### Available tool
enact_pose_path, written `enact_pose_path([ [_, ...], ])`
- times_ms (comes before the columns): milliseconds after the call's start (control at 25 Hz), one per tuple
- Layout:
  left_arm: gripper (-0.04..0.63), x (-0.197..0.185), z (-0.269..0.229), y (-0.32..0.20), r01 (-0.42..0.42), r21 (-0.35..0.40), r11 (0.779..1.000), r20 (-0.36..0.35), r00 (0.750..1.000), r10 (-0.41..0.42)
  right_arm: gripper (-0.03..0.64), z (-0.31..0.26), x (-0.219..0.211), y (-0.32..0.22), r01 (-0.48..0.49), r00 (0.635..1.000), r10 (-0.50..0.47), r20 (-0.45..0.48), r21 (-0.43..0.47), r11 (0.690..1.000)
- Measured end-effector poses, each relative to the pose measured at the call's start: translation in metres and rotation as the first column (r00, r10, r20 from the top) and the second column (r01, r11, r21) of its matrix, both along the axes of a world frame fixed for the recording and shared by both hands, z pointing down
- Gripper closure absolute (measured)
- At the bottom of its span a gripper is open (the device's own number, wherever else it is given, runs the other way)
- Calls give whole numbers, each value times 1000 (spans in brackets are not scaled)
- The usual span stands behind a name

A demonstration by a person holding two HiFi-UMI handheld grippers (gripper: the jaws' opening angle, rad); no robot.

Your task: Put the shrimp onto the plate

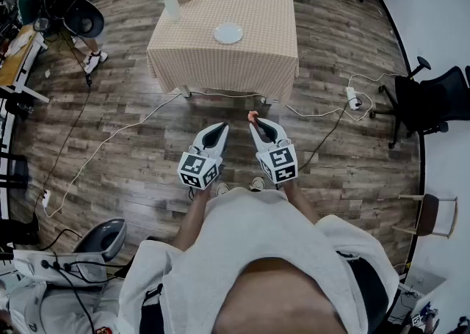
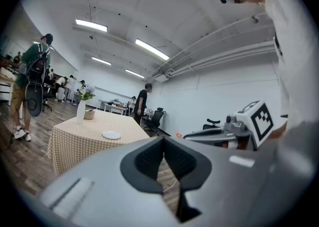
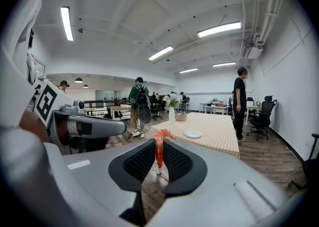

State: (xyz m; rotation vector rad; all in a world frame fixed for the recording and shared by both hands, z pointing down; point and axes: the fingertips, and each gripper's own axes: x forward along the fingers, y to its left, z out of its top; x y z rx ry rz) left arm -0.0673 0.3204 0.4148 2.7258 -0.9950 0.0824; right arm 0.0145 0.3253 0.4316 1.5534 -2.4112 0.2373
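left gripper (image 1: 219, 128): jaws closed tip to tip, nothing between them; held low in front of the body, just beside the other gripper
vase (image 1: 171, 5): far-left part of the table, flowers in it
table (image 1: 242, 61): checked cloth, well ahead across the wood floor, out of reach from where the person stands
plate (image 1: 228, 33): white, empty, near the middle of the table towards its near edge; also seen ahead in the right gripper view (image 3: 192, 134)
right gripper (image 1: 255, 124): jaws part-way closed and pinching the shrimp between the pads
shrimp (image 3: 159, 141): orange, in the right gripper, in the air over the floor, well apart from the plate
step in hand (judgement): carry, not yet at the table
do it well: keep the pinch steady while walking up; come in over the near table edge, bring the tips low over the plate centre before opening; the left gripper looks unneeded, keep it clear of the vase
risk: thin slippery piece, could slide out if the grip eases early or the gripper swings
shrimp long axis: runs upright along the slit between the pads in the right gripper view
shrimp pointing: curled end sticks out past the jaw tips, hooks right, aimed roughly at the table (image 1: 252, 116); lower end hidden between the pads
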Motion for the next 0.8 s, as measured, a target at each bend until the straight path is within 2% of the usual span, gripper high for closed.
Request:
enact_pose_path([
  [320,586,8,2,1,8,4,1000,4,1000,-8,566,2,4,-2,22,1000,-22,12,1,1000],
  [800,586,43,4,8,53,15,998,24,998,-53,563,4,47,4,48,997,-49,55,15,999],
])
